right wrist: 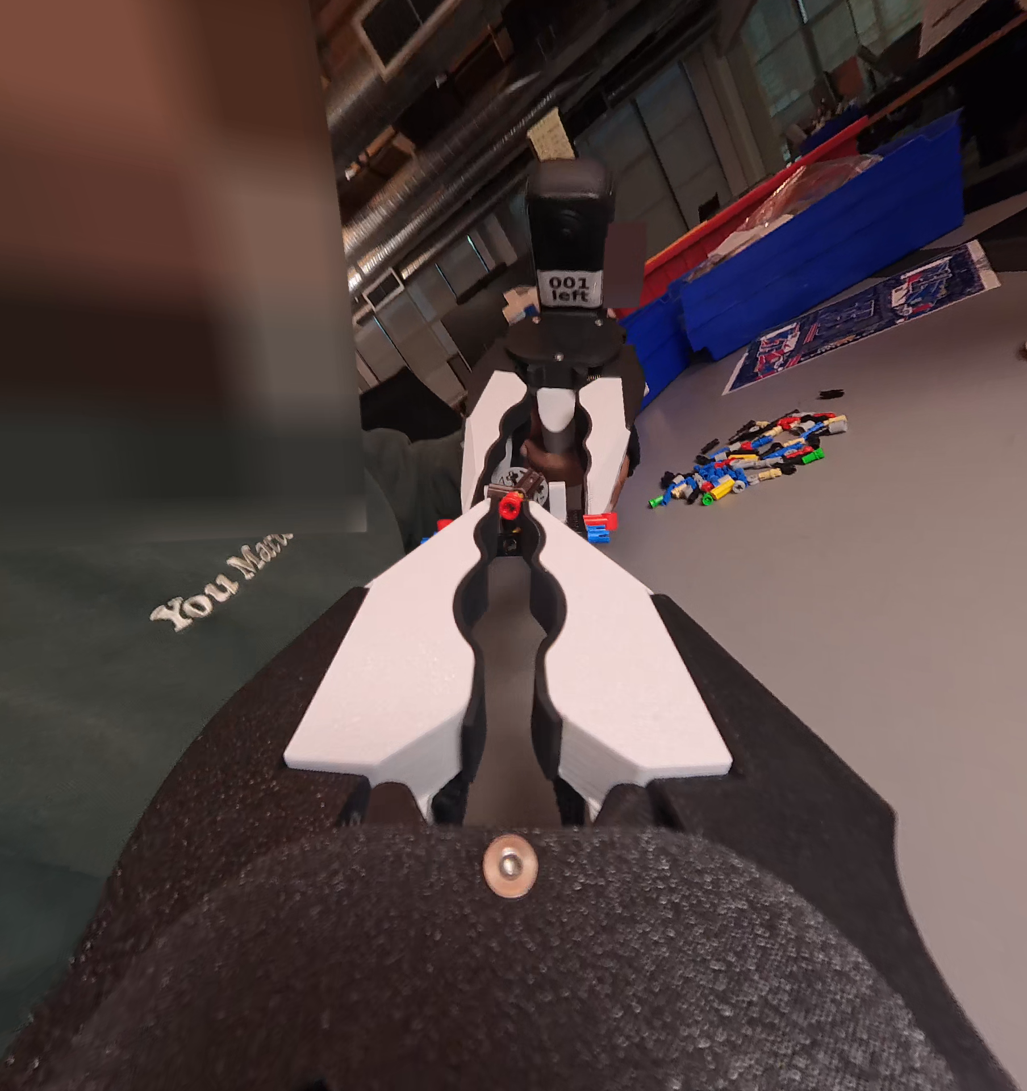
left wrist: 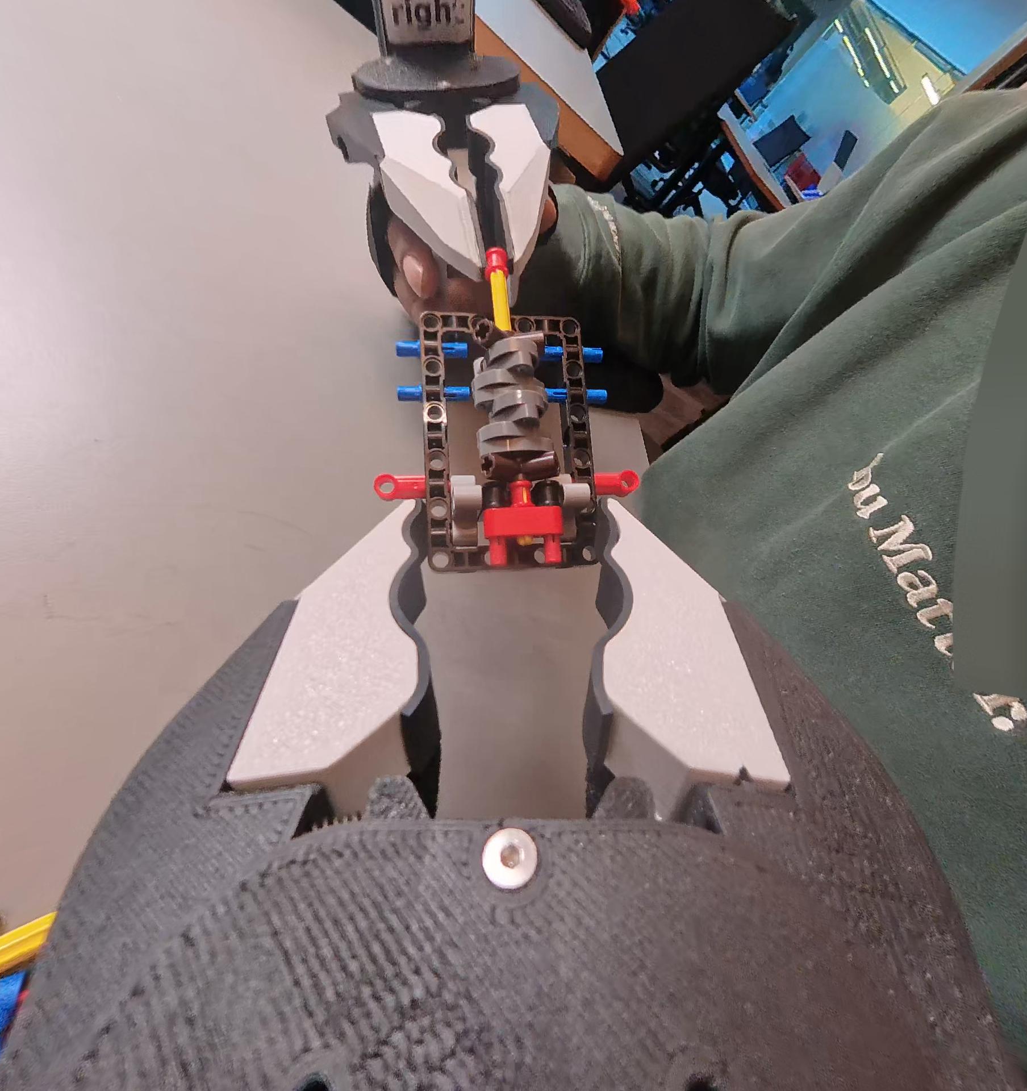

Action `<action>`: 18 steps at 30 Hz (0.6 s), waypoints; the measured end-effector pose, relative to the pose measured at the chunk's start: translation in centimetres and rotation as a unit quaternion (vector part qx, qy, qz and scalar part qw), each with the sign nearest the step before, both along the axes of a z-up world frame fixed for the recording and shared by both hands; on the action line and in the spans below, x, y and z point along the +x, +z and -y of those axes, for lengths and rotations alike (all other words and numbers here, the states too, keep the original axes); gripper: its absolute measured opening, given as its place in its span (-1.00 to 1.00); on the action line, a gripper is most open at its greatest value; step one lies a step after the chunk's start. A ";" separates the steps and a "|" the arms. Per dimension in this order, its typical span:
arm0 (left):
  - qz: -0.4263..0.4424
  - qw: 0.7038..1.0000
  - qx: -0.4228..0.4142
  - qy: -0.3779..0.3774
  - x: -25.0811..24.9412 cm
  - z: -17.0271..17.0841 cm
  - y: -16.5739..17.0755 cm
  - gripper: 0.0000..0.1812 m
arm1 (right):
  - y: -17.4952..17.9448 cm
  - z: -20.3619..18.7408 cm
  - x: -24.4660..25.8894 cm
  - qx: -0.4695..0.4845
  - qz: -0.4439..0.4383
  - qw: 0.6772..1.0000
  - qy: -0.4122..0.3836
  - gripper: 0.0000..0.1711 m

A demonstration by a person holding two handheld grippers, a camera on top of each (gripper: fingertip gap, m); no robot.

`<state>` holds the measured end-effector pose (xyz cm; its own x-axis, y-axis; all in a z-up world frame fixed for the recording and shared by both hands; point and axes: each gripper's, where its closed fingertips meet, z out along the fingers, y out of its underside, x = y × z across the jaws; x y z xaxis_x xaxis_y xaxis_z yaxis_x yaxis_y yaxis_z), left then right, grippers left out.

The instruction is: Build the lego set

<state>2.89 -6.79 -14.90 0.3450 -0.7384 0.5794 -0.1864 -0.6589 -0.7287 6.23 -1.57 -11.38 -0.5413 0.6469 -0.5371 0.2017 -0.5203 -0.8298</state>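
In the left wrist view my left gripper [left wrist: 510, 531] is shut on the near end of a black rectangular lego frame [left wrist: 434, 413] and holds it above the grey table. Inside the frame sit a grey crankshaft [left wrist: 508, 401] and a red connector [left wrist: 523, 522]. Blue pins [left wrist: 422, 349] and red pins [left wrist: 396, 485] stick out of its sides. My right gripper [left wrist: 495, 260] comes from the far side, shut on a yellow axle [left wrist: 500, 298] with a red end. The axle's tip is at the frame's far end. In the right wrist view the right gripper [right wrist: 509, 510] pinches the red end [right wrist: 509, 506], facing the left gripper [right wrist: 540, 490].
A pile of loose lego pieces [right wrist: 747, 457] lies on the grey table [right wrist: 853, 590] to the right. Behind it are an instruction sheet [right wrist: 853, 319] and blue bins [right wrist: 824, 265]. A person's green sweatshirt [left wrist: 824, 472] is close beside the grippers. Yellow and blue parts [left wrist: 3, 956] show at lower left. The tips of one gripper are about 8 cm away from the tips of the other.
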 end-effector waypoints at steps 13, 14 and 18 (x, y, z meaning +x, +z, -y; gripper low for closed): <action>0.030 0.997 -0.060 -0.047 0.3 1.3 -1.1 -0.38 | -1.3 1.3 0.7 0.085 0.026 0.996 0.026 -0.95; 0.035 0.996 -0.063 -0.047 0.3 1.3 -1.1 -0.38 | -1.3 1.3 0.7 0.087 0.026 0.996 0.024 -0.95; 0.043 0.995 -0.070 -0.048 0.2 1.2 -1.2 -0.38 | -1.4 1.5 0.7 0.090 0.025 0.995 0.024 -0.95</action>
